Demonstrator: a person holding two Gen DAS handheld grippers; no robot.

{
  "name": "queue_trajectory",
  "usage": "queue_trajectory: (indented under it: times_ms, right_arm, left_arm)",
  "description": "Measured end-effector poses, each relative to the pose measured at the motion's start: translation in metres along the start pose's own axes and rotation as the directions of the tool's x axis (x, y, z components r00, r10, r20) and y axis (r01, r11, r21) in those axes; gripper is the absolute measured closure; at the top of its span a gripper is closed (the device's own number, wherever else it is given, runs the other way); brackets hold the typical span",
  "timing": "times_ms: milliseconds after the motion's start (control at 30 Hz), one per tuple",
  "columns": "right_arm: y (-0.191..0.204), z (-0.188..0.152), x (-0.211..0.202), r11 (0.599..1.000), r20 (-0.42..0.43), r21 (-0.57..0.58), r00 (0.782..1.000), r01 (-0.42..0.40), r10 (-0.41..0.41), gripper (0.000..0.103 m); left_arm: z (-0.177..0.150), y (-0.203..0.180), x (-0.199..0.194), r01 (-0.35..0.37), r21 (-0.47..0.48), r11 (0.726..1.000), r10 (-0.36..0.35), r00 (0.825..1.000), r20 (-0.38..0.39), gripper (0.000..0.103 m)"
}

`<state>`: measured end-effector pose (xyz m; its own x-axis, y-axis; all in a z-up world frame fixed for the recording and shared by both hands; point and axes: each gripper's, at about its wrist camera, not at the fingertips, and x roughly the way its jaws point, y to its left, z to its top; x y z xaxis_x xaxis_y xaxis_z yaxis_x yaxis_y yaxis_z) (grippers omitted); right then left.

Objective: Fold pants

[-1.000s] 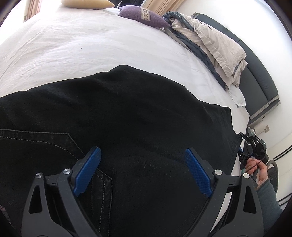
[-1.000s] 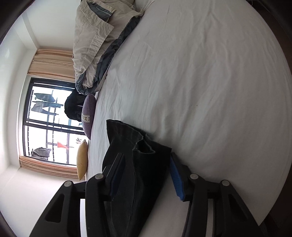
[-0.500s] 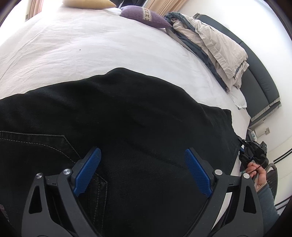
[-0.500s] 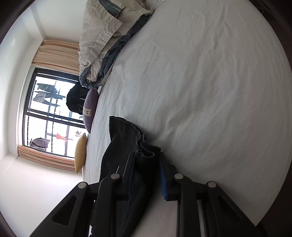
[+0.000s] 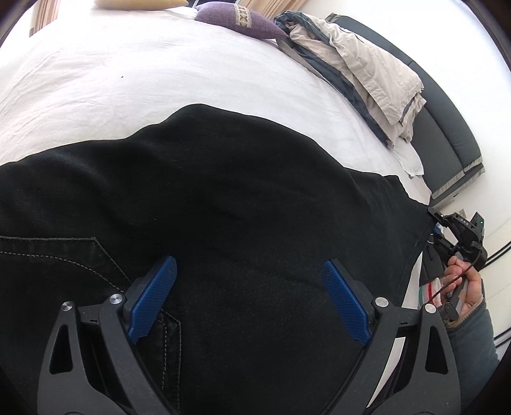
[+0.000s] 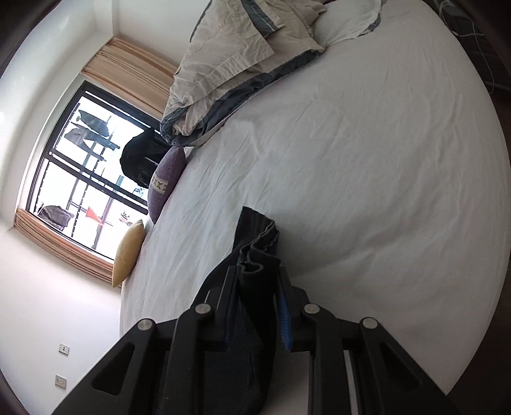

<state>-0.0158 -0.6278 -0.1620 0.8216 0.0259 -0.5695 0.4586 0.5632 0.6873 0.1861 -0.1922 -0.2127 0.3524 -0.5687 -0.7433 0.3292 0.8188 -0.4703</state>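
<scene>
Black pants (image 5: 239, 207) lie spread across the white bed (image 5: 159, 79), a stitched back pocket (image 5: 64, 255) at the lower left. My left gripper (image 5: 249, 287) hovers just over the fabric beside that pocket, open wide, nothing pinched between its blue pads. At the far right a hand (image 5: 463, 281) holds my right gripper (image 5: 434, 220) at the pants' leg end. In the right wrist view my right gripper (image 6: 255, 281) is shut on the bunched hem of the pants (image 6: 255, 236), which is raised off the sheet (image 6: 367, 159).
A crumpled beige and grey duvet (image 5: 361, 64) is heaped along the dark headboard (image 5: 447, 137). A purple cushion (image 5: 236, 17) and a yellow cushion (image 6: 127, 255) lie at the bed's window side. A black bag (image 6: 140, 156) stands by the window (image 6: 80, 166).
My right gripper's jaws closed on the pants hem, then it rose and rolled with the fabric in them. The left gripper has stayed open in the same place.
</scene>
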Motion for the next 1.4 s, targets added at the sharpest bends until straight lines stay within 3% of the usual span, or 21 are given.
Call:
queue_trajectory:
  times_ms: [133,233,300,467,533,633,700,800,867,967,1033,1067,1100,1167,1267,1400]
  right_arm:
    - [0.05,-0.01,-0.003,0.99,-0.007,-0.139,1.0,-0.005,0.004,0.079]
    - [0.103,-0.035,-0.003,0.952,-0.049,-0.303,0.999,-0.032,0.018,0.079]
    - [0.146,-0.067,-0.002,0.893,-0.109,-0.443,0.994,-0.077,0.032,0.079]
    - [0.226,-0.179,0.009,0.663,-0.296,-0.713,0.955,-0.228,0.011,0.079]
    - [0.232,-0.212,0.019,0.616,-0.338,-0.747,0.941,-0.252,-0.025,0.08]
    - [0.231,-0.233,0.03,0.609,-0.373,-0.747,0.926,-0.266,-0.053,0.079]
    - [0.233,-0.242,0.03,0.57,-0.365,-0.778,0.928,-0.263,-0.071,0.079]
    - [0.237,-0.246,0.03,0.496,-0.334,-0.833,0.938,-0.245,-0.098,0.079]
    - [0.239,-0.252,0.028,0.462,-0.314,-0.856,0.943,-0.232,-0.109,0.079]
    - [0.242,-0.263,0.023,0.407,-0.285,-0.888,0.951,-0.215,-0.119,0.079]
    - [0.246,-0.273,0.02,0.369,-0.268,-0.906,0.956,-0.207,-0.122,0.079]
    - [0.247,-0.276,0.019,0.355,-0.263,-0.912,0.957,-0.206,-0.12,0.079]
    - [0.248,-0.278,0.017,0.344,-0.261,-0.916,0.958,-0.207,-0.118,0.079]
    - [0.25,-0.283,0.013,0.329,-0.26,-0.921,0.959,-0.211,-0.111,0.079]
    - [0.253,-0.29,0.008,0.296,-0.249,-0.933,0.962,-0.207,-0.111,0.079]
    - [0.252,-0.301,-0.001,0.279,-0.254,-0.936,0.961,-0.217,-0.105,0.079]
  left_arm:
    - [-0.001,-0.001,0.002,-0.004,0.004,1.0,0.004,1.0,0.0,0.01]
    - [0.001,0.0,0.002,-0.007,0.0,1.0,0.007,1.0,-0.002,0.01]
    - [0.001,0.001,0.001,-0.001,-0.012,1.0,0.001,1.0,0.004,0.01]
    - [-0.003,0.019,-0.011,0.102,-0.109,0.989,-0.096,0.993,0.062,0.01]
    - [-0.002,0.025,-0.016,0.148,-0.141,0.979,-0.139,0.988,0.075,0.01]
    - [-0.002,0.035,-0.023,0.231,-0.204,0.952,-0.215,0.972,0.095,0.01]
    - [0.0,0.044,-0.028,0.326,-0.277,0.904,-0.303,0.945,0.122,0.01]
    - [0.006,0.055,-0.026,0.445,-0.381,0.811,-0.418,0.895,0.154,0.009]
    - [0.013,0.056,-0.021,0.428,-0.414,0.803,-0.418,0.9,0.12,0.009]
    - [0.024,0.049,-0.015,0.379,-0.405,0.832,-0.39,0.919,0.059,0.009]
    - [0.03,0.043,-0.011,0.366,-0.394,0.843,-0.385,0.922,0.035,0.011]
    - [0.032,0.04,-0.011,0.365,-0.39,0.845,-0.385,0.923,0.03,0.02]
    - [0.035,0.038,-0.008,0.365,-0.39,0.845,-0.39,0.921,0.017,0.048]
    - [0.034,0.036,0.001,0.328,-0.404,0.854,-0.373,0.927,-0.036,0.084]
    - [0.03,0.033,0.002,0.324,-0.392,0.861,-0.369,0.929,-0.043,0.094]
    - [0.022,0.03,-0.009,0.32,-0.37,0.872,-0.358,0.933,-0.034,0.097]
